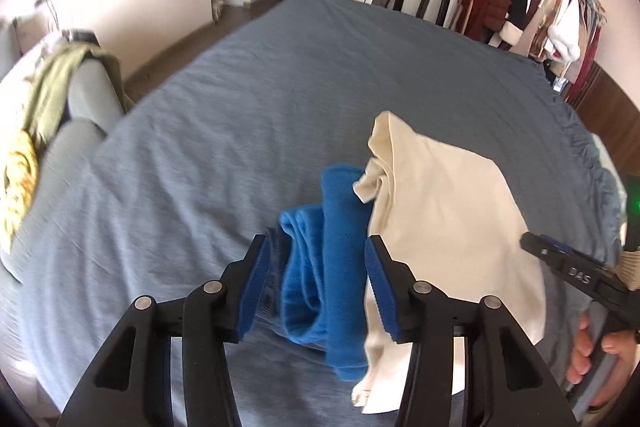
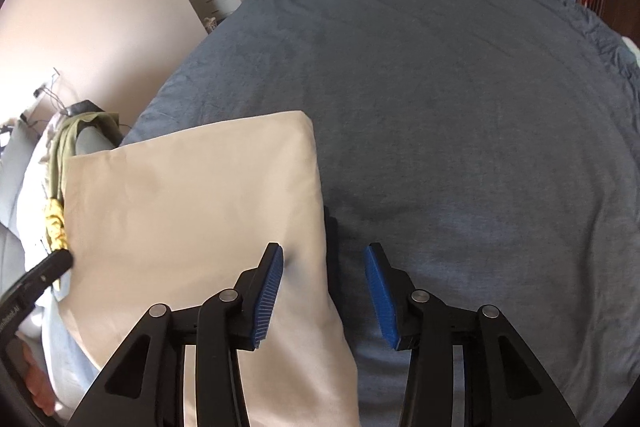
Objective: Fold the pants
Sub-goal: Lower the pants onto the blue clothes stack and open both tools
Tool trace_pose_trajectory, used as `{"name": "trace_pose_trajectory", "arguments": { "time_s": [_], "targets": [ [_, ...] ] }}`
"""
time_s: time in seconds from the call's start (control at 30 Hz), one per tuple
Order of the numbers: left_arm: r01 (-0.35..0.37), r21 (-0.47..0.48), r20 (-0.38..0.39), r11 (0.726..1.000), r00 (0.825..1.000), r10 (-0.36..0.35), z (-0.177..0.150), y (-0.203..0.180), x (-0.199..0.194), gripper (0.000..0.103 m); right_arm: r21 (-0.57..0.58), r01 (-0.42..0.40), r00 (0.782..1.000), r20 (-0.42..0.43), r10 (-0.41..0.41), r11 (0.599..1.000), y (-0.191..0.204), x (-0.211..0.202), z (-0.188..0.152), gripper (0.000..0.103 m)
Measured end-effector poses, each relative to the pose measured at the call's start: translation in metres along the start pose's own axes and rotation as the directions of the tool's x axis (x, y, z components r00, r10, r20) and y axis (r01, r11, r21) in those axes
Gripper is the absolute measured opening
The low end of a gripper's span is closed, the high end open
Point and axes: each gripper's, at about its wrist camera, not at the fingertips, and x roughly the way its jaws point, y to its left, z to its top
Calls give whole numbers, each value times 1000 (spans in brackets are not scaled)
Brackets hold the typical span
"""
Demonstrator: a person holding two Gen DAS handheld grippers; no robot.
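The cream pants point(image 1: 448, 195) lie folded in a flat rectangle on the blue-grey bed point(image 1: 240, 99). A crumpled blue fleece garment point(image 1: 344, 203) lies against their left edge. My left gripper point(image 1: 317, 241) hangs open over the blue garment, its pads clear of the cloth on both sides. In the right wrist view the pants point(image 2: 192, 195) fill the lower left. My right gripper point(image 2: 324, 249) stands open over their right edge, its left finger above the cloth and its right finger above the bare bed point(image 2: 460, 107). Each gripper's tip shows in the other's view: the right gripper point(image 1: 536, 245) and the left gripper point(image 2: 60, 261).
A pale seat with green and yellow clothes point(image 1: 48, 95) stands off the bed's left side. A rack of hanging clothes point(image 1: 532, 11) lines the far right wall. A person's hand point(image 1: 600, 351) holds the right gripper's handle. The far half of the bed is bare sheet.
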Motion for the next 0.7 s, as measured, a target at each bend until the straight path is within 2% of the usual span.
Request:
{"name": "trace_pose_trajectory", "arguments": {
  "time_s": [0.17,0.33,0.57,0.7],
  "targets": [
    [23,58,88,998,996,-28,24,-20,-6,48,-19,-50,998,29,50,999,2,-18,0,44],
    [53,84,80,995,995,-60,45,-36,22,48,10,-71,997,40,71,997,-1,-21,3,45],
    [-58,47,60,997,997,55,51,-26,54,50,36,-49,999,22,49,998,10,6,17,48],
    [-167,59,104,984,982,160,49,-24,50,50,18,-28,1000,15,28,999,10,10,16,48]
  ]
}}
